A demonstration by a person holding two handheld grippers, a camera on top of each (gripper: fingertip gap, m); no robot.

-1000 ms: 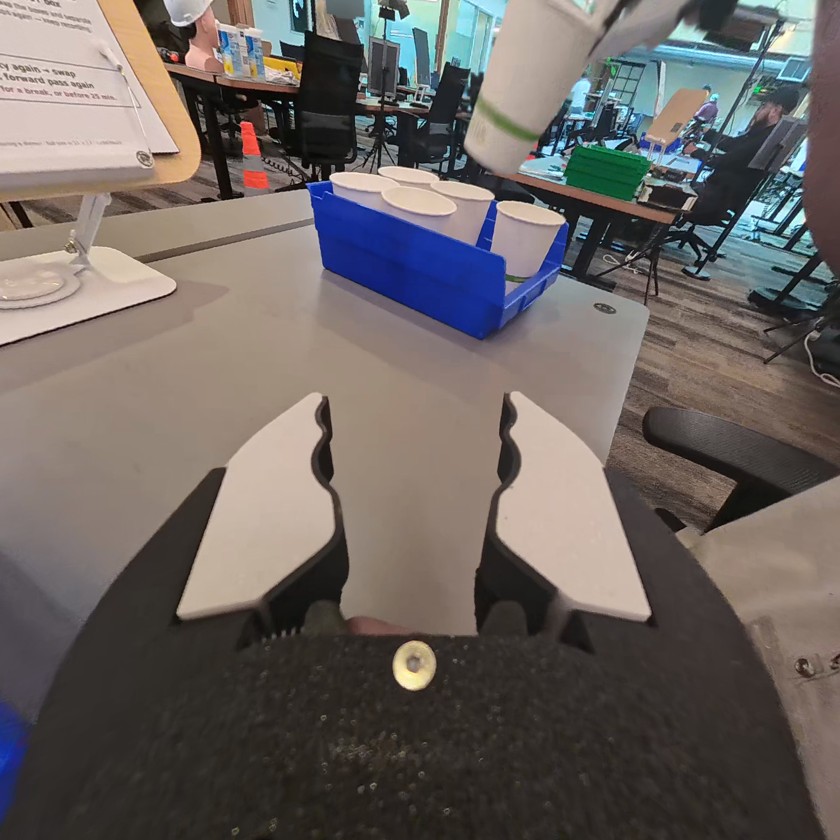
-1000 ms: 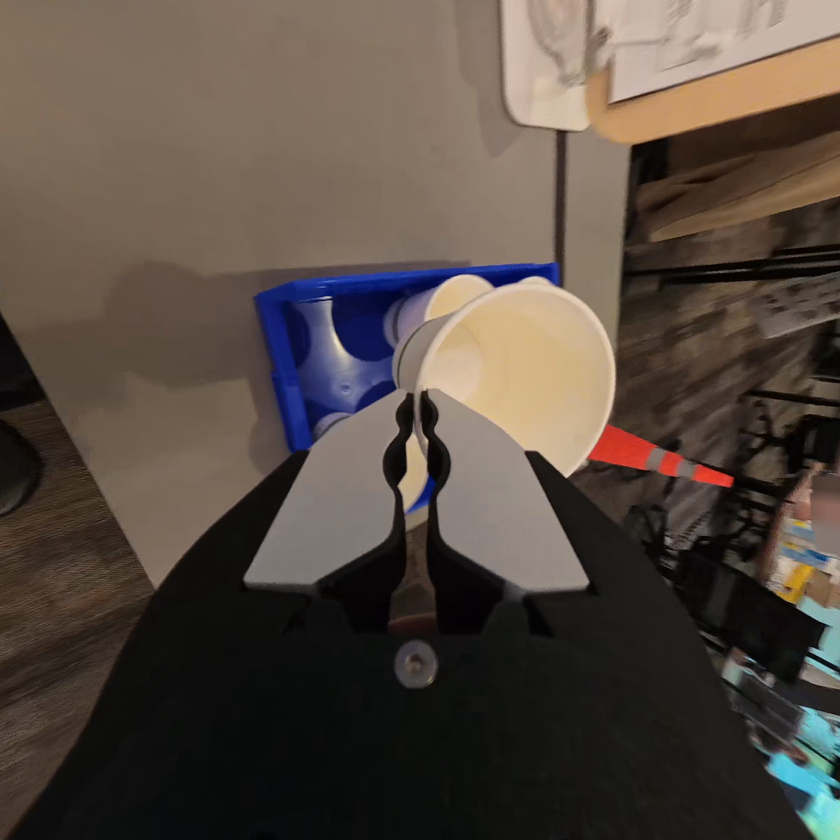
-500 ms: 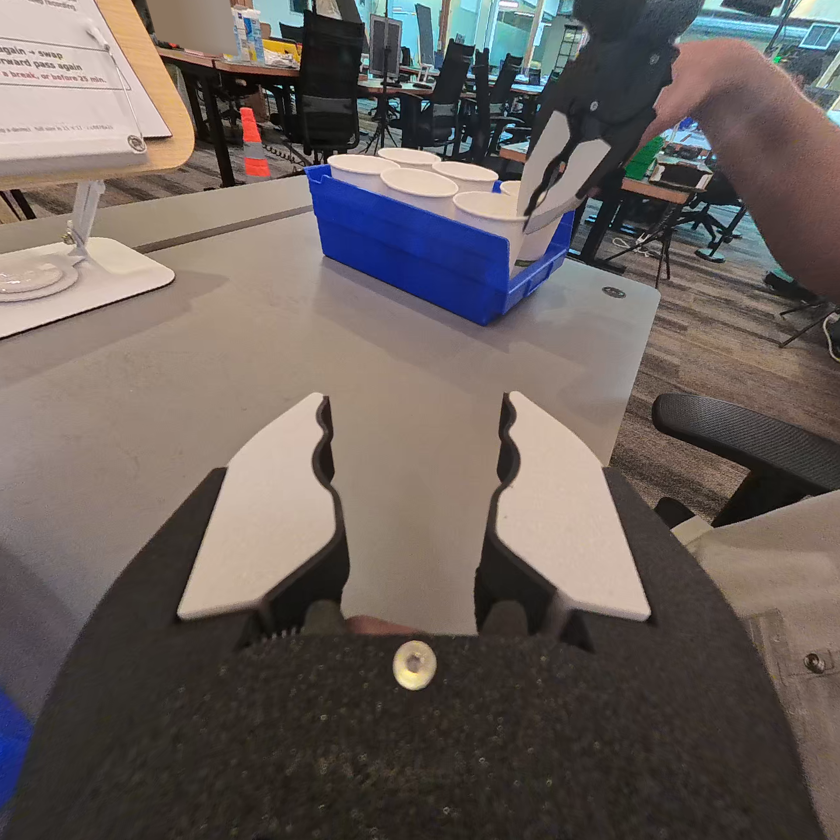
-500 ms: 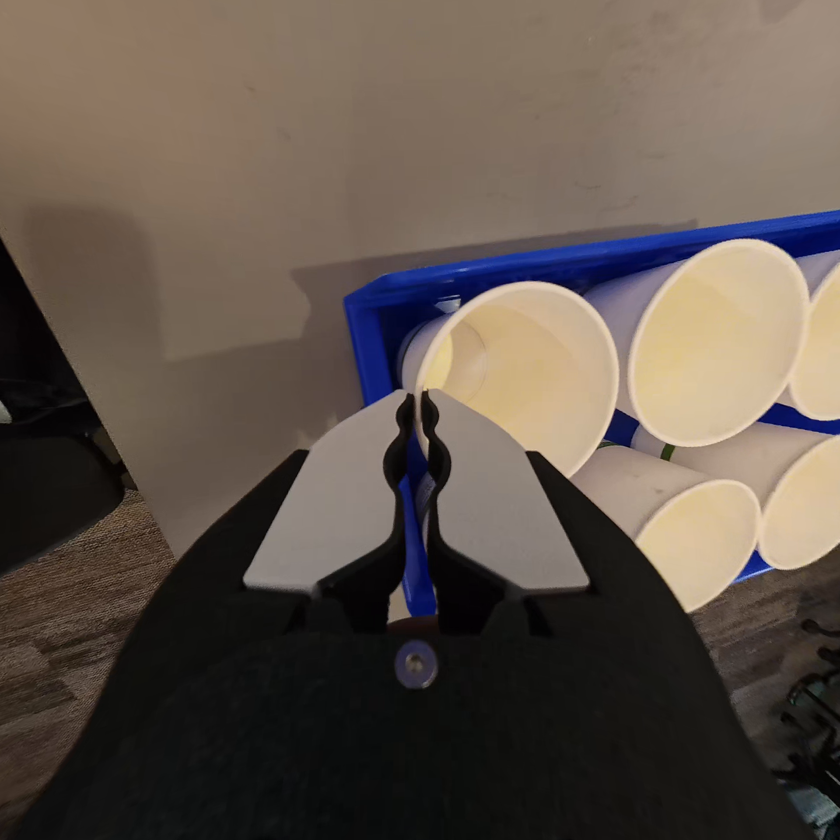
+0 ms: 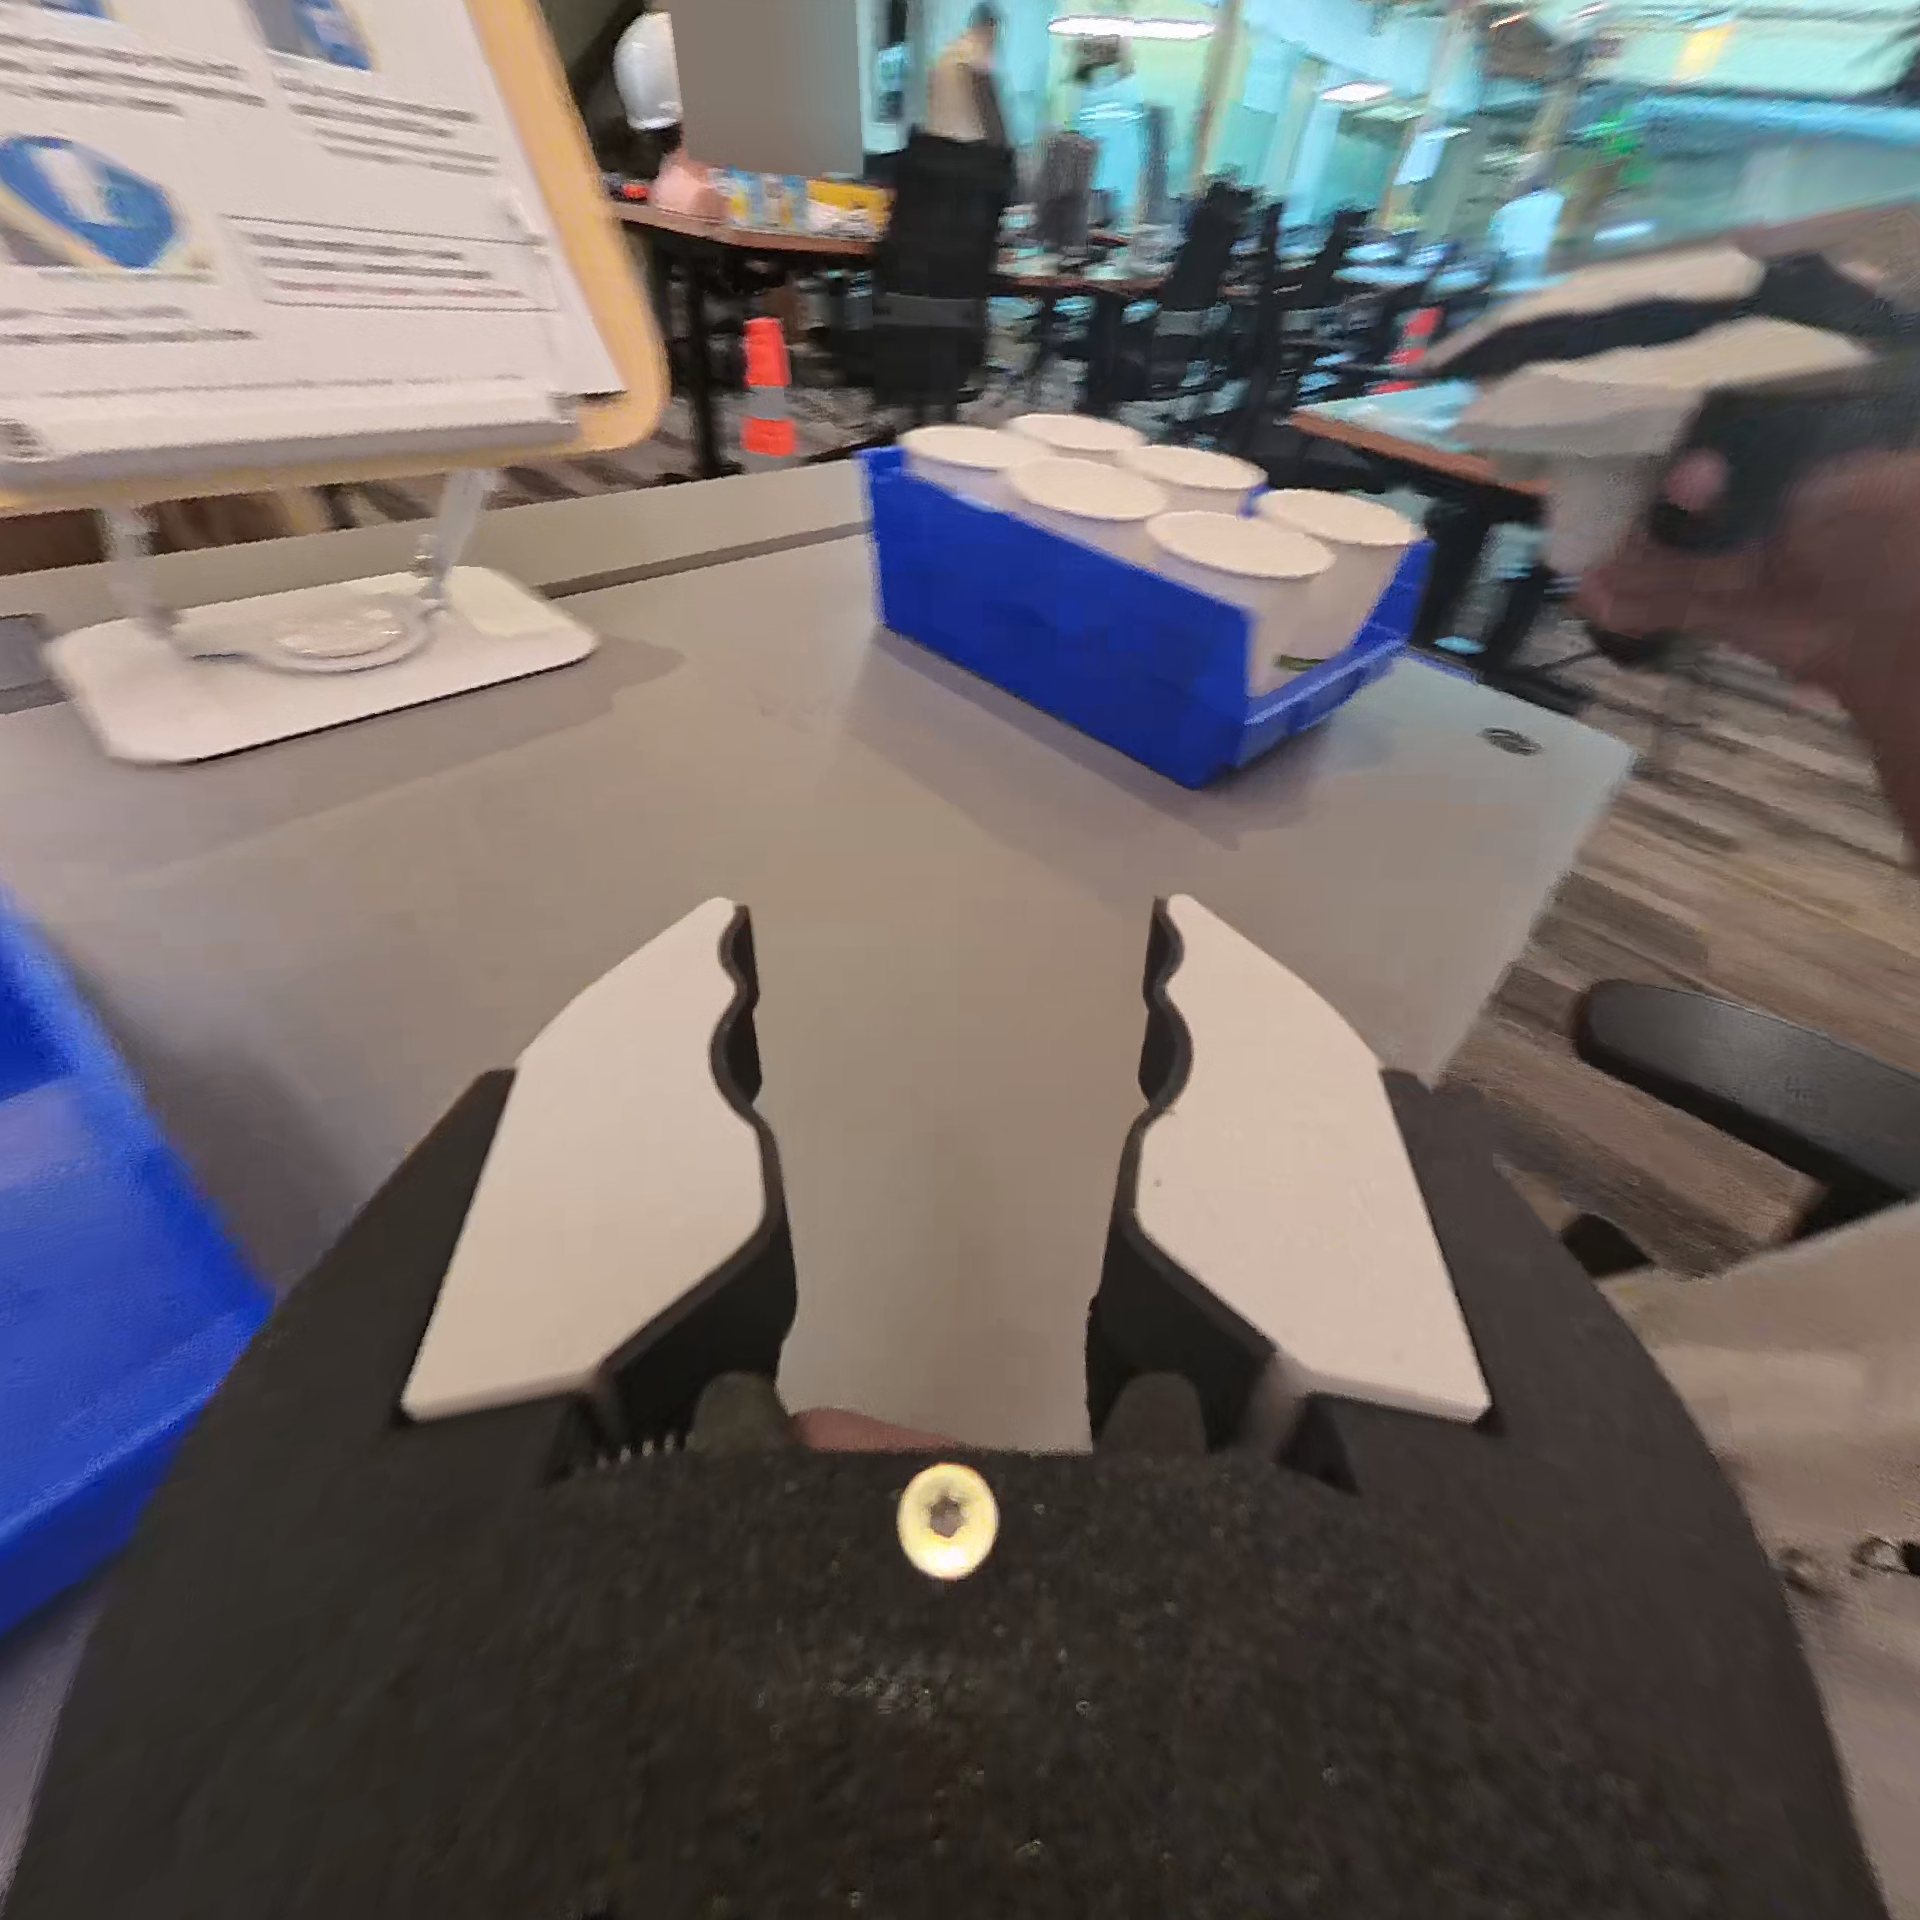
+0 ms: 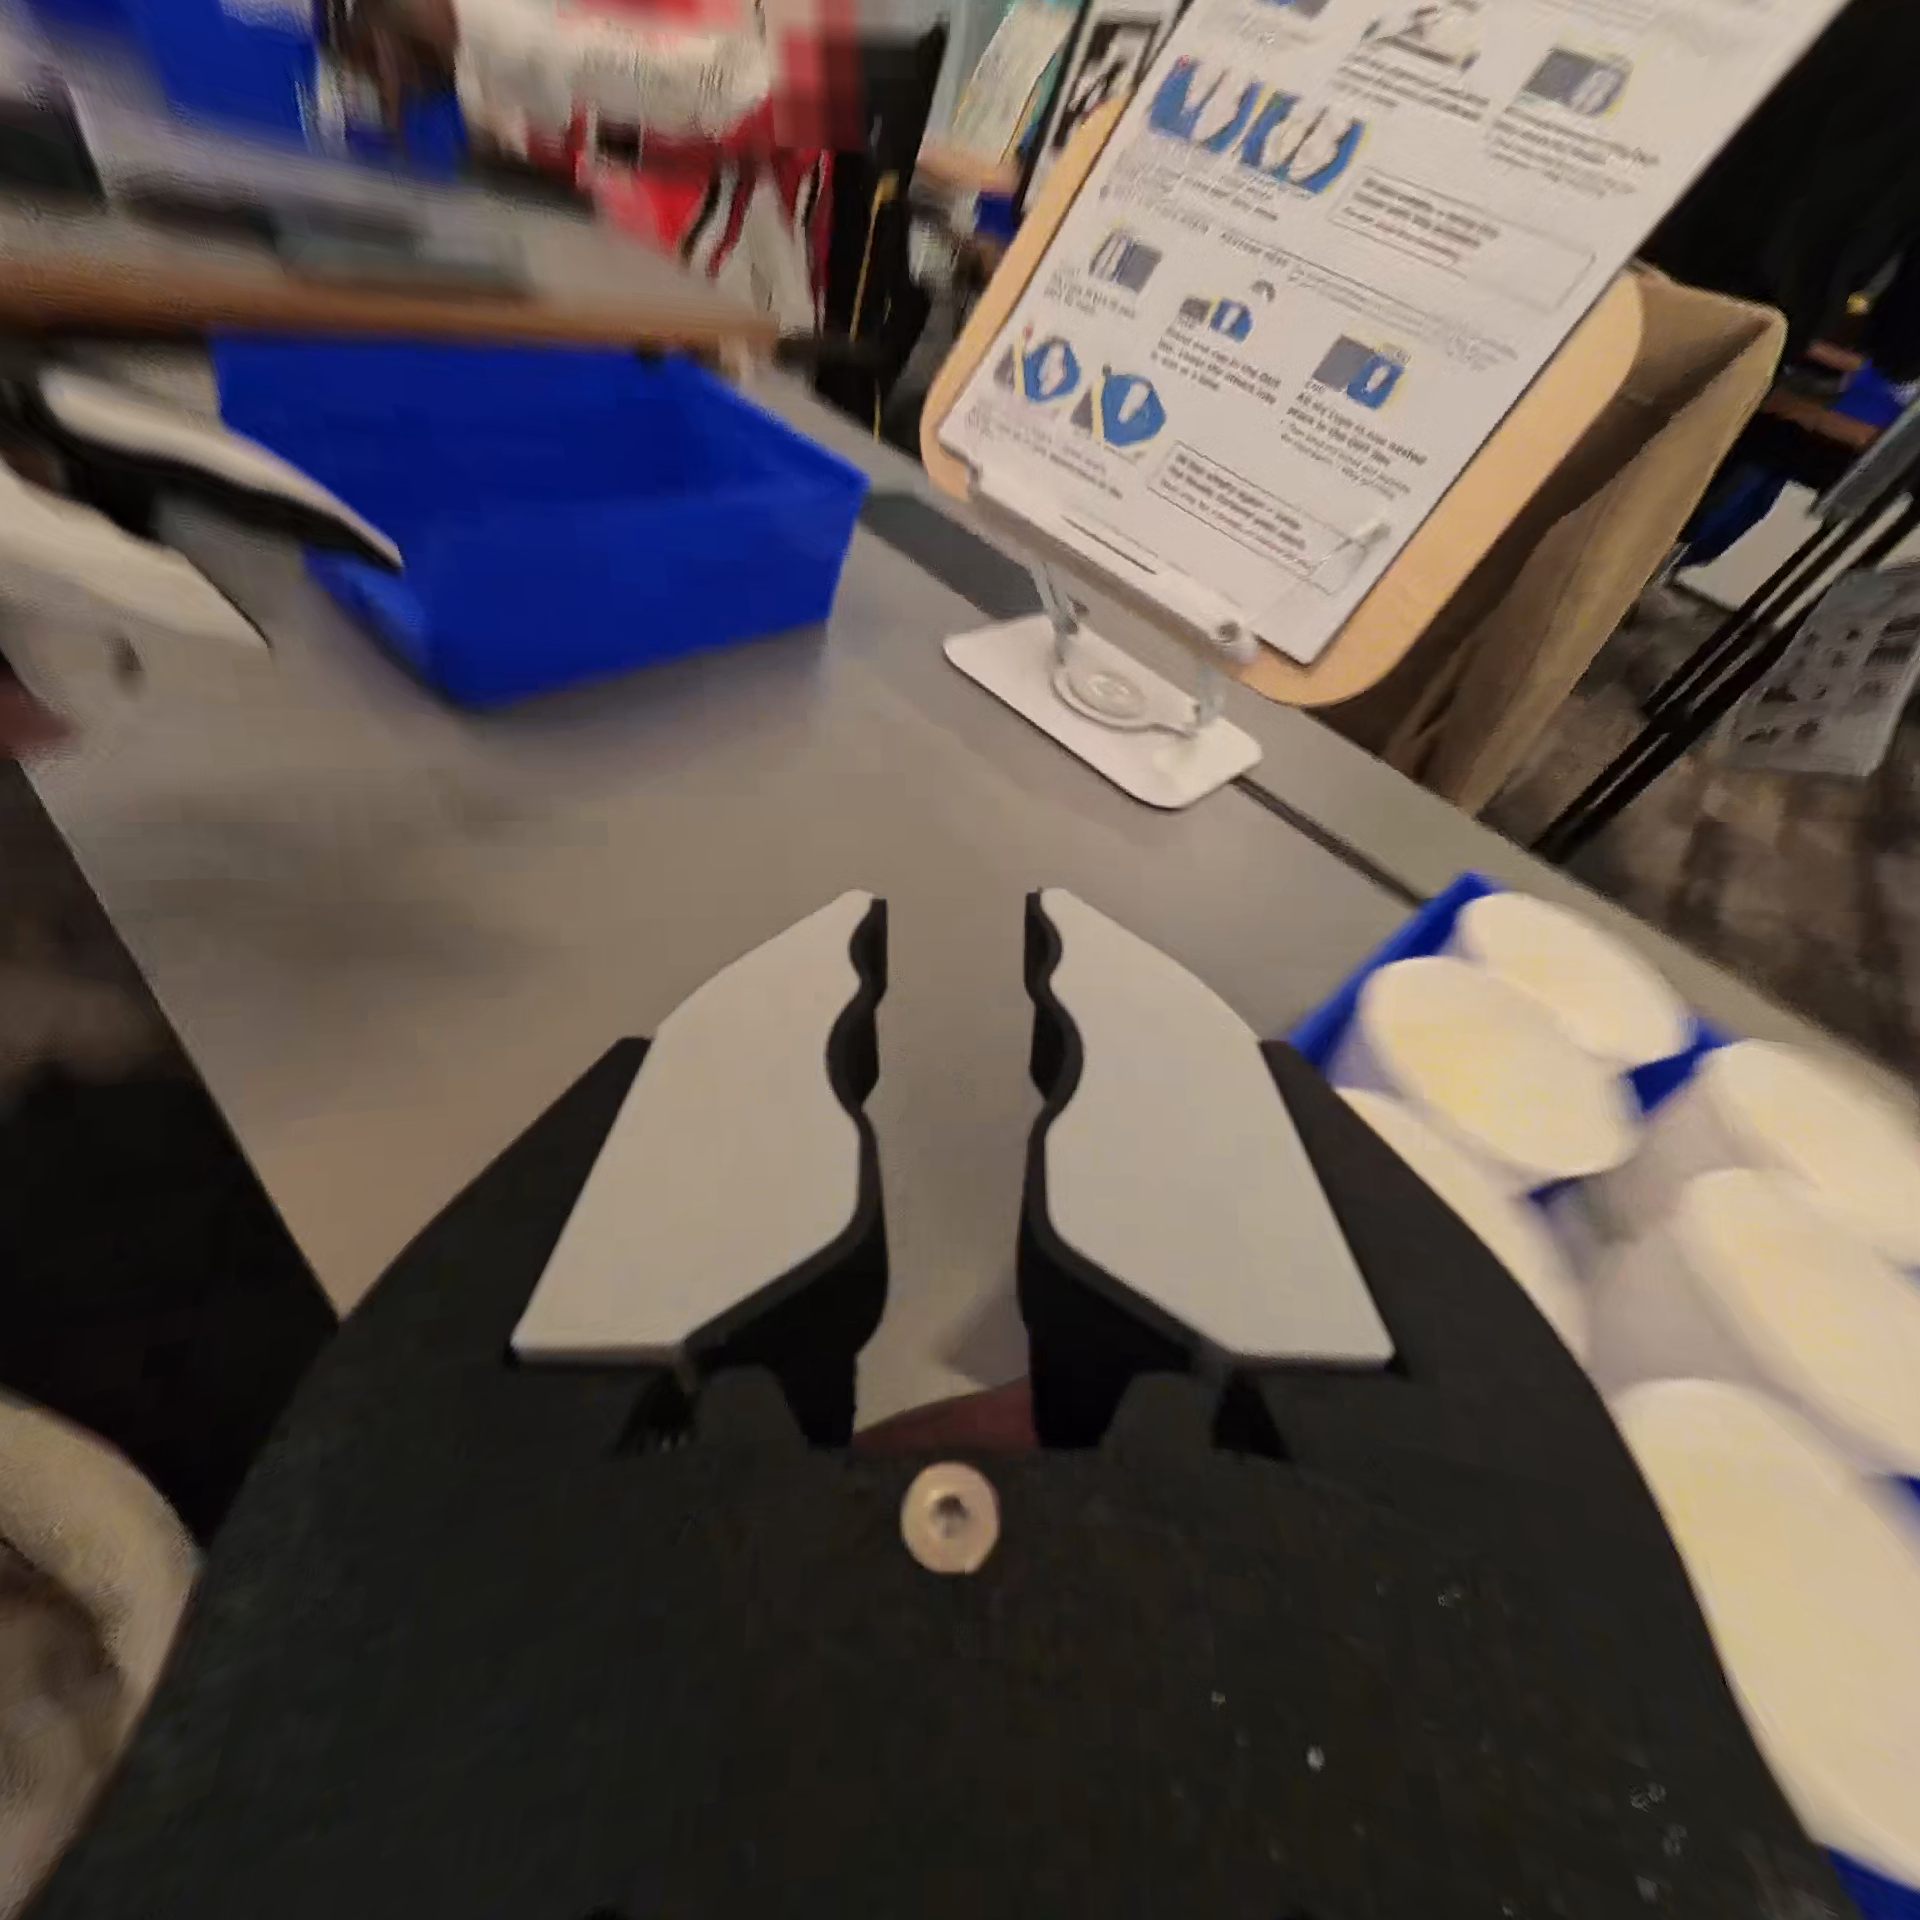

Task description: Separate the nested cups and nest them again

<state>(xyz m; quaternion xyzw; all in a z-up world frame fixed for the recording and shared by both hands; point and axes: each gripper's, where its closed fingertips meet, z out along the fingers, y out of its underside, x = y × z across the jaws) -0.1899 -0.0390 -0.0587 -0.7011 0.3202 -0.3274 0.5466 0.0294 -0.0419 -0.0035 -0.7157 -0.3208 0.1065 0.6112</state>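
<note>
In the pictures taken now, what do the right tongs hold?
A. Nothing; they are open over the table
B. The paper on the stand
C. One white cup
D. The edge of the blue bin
A: the right tongs are open with only bare table between the jaws, and the cups stand in the bin beside them.

table centre [image 5: 935, 831] bare | cup bin [image 5: 1039, 613] right | stand [image 5: 312, 644] left
</note>
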